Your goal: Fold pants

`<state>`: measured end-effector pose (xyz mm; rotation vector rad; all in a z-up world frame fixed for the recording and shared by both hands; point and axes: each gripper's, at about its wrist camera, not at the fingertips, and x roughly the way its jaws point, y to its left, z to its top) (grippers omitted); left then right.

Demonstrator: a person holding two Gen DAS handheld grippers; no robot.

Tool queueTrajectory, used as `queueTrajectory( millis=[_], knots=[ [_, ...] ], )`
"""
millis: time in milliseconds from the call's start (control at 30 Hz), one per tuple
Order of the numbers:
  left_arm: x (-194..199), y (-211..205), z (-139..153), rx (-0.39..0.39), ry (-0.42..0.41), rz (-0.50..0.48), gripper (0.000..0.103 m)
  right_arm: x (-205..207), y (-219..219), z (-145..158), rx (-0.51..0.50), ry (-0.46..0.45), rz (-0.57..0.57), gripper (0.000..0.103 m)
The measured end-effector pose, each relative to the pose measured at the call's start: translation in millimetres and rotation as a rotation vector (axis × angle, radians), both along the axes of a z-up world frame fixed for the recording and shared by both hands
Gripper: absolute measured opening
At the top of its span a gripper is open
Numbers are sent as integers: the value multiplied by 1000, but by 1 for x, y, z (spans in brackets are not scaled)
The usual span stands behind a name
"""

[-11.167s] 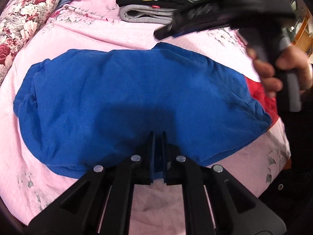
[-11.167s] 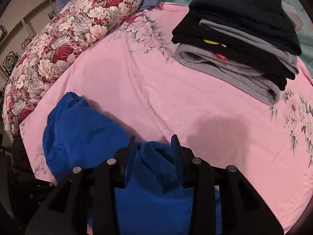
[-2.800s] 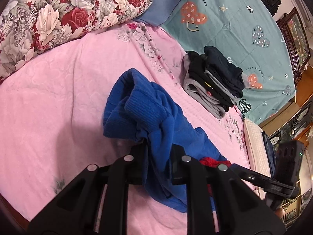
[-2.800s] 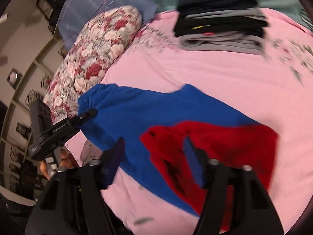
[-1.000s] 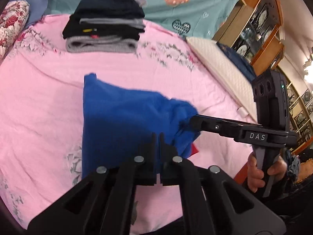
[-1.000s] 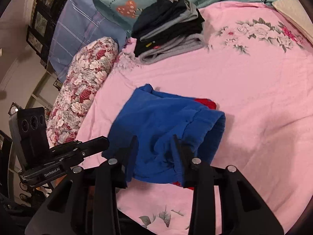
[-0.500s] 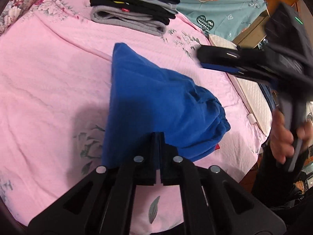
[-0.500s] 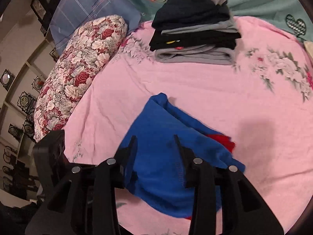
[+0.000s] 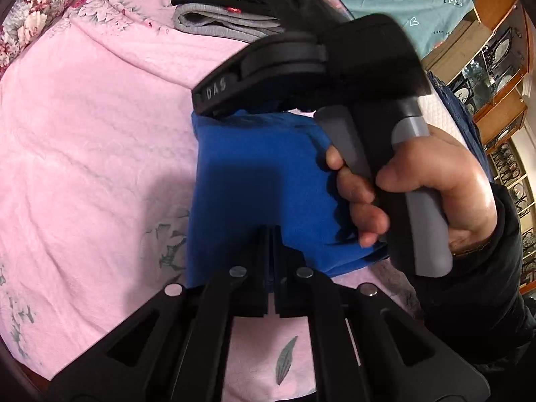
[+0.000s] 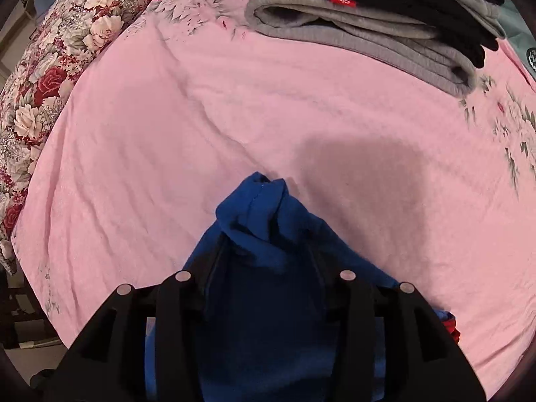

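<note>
The blue pants [image 9: 254, 181] lie folded into a small bundle on the pink bedspread [image 9: 93, 127]. My left gripper [image 9: 271, 234] is shut at the bundle's near edge; whether it pinches cloth is hidden. My right gripper [image 10: 264, 251] is open, its fingers astride the far corner of the blue pants [image 10: 268, 221], with cloth bunched between them. In the left wrist view the right gripper [image 9: 214, 100] reaches over the far edge of the bundle, held by a hand. A red patch [image 10: 450, 328] of the pants shows at the right edge.
A stack of folded dark and grey clothes [image 10: 368, 16] lies at the far side of the bed and also shows in the left wrist view [image 9: 221, 16]. A floral pillow [image 10: 50, 60] lies on the left. A wooden cabinet [image 9: 495, 77] stands to the right.
The right gripper has come down from above onto the far corner of the blue bundle. The left gripper stays shut at the near edge.
</note>
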<state>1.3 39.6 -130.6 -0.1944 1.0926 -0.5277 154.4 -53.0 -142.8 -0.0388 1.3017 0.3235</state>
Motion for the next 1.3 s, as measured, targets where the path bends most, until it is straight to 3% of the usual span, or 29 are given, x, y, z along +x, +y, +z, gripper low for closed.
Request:
queueTrajectory(
  millis=[67, 133, 167, 200, 233, 267, 333, 433, 567, 667, 767, 967, 1100, 1300],
  knots=[
    [-3, 5, 5, -29, -4, -9, 4, -6, -7, 18, 77, 6, -8, 46],
    [-4, 20, 15, -52, -26, 5, 21, -16, -25, 47, 181, -29, -13, 47],
    [-6, 28, 20, -67, -40, 20, 44, -27, -37, 71, 244, -73, -4, 47],
    [-8, 39, 25, -83, -62, 41, 59, -36, -50, 88, 284, -110, -3, 50],
    [-12, 51, 32, -87, -94, 78, 62, -50, -67, 106, 324, -150, -11, 59],
    [-14, 58, 35, -82, -106, 98, 63, -60, -79, 115, 345, -173, -20, 65],
    [-14, 70, 36, -78, -97, 126, 63, -91, -114, 128, 373, -220, -59, 90],
    [-5, 78, 24, -102, -36, 137, 63, -129, -155, 115, 375, -236, -140, 93],
    [12, 69, 2, -122, 51, 108, 63, -175, -208, 68, 452, -165, -297, 93],
    [23, 58, -11, -142, 105, 89, 63, -202, -224, 39, 476, -126, -373, 93],
    [46, 43, -19, -152, 141, 52, 64, -217, -228, 26, 522, -94, -371, 93],
    [94, 22, -40, -263, 248, -29, 82, -191, -205, 17, 577, -51, -313, 93],
    [92, 27, -42, -277, 261, -30, 83, -164, -195, 11, 587, -19, -304, 93],
    [82, 53, -22, -308, 206, -5, 81, -144, -190, 11, 622, 9, -297, 93]
  ],
)
